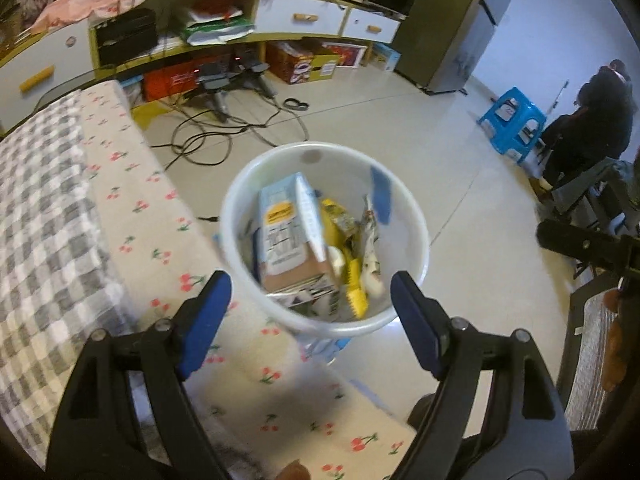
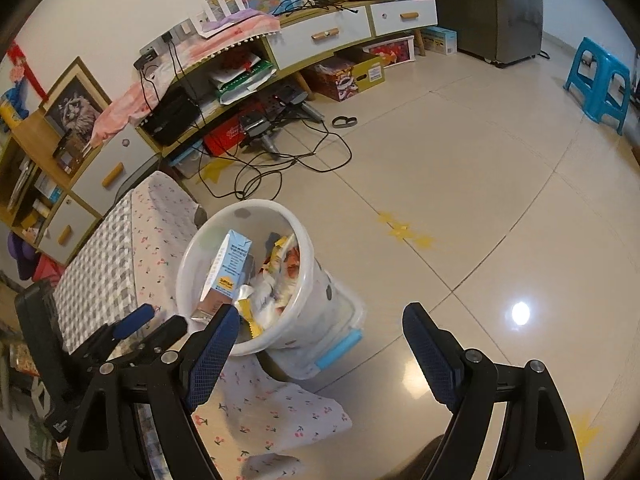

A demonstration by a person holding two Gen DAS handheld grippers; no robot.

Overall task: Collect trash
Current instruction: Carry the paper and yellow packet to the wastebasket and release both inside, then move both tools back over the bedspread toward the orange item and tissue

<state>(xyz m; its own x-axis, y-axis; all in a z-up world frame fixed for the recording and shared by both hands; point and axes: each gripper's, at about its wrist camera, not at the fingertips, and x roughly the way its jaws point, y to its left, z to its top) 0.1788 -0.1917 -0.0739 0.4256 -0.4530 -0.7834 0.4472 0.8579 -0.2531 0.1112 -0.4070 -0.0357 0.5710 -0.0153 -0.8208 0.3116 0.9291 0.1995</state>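
Trash fills the white bin [image 1: 324, 320] on the floor beside the cloth-covered desk [image 1: 60, 200]: a light, crushable carton [image 1: 280, 236] and what look like slippery wrappers [image 1: 352, 236]. Both tongs, left [image 1: 311, 300] and right [image 2: 320, 332], stand apart, empty; grip the carton's flat sides.

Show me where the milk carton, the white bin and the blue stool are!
milk carton [image 1: 284, 236]: left wrist view, on its printed front face.
white bin [image 1: 240, 184]: left wrist view, on the rim's upper left.
blue stool [image 2: 600, 76]: right wrist view, on its seat edge and upper legs.
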